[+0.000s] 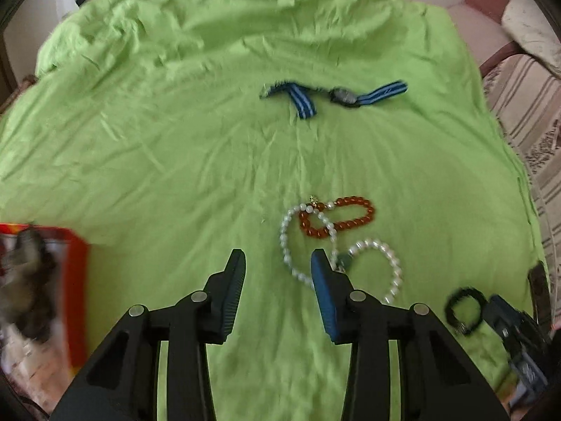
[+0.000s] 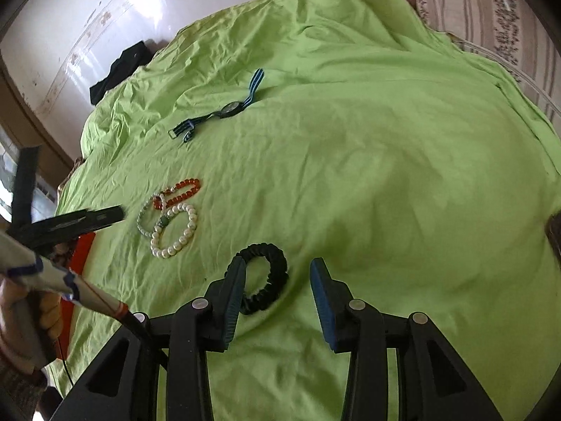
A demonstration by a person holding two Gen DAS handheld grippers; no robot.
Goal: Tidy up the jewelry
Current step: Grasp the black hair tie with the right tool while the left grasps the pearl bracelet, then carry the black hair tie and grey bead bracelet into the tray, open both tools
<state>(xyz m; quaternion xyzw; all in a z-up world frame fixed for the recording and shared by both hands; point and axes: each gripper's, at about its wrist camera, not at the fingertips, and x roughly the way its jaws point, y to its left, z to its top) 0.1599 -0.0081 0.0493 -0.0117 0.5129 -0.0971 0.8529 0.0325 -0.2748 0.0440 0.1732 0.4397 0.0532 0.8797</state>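
A wrinkled lime-green cloth (image 1: pixel 175 140) is spread over a table. Near its middle, a white pearl-bead bracelet (image 1: pixel 392 263), a second white bead loop (image 1: pixel 285 245) and an orange-red bead bracelet (image 1: pixel 350 224) are heaped together, overlapping. Farther off lies a blue-striped fabric-strap watch (image 1: pixel 345 97). A black fabric scrunchie (image 2: pixel 266 277) lies just ahead of the right gripper (image 2: pixel 277 294); the left gripper (image 1: pixel 278 284) hovers beside the beads. Both are held wide open and empty. The beads are judged light, hard and slippery, best pinched across a free strand.
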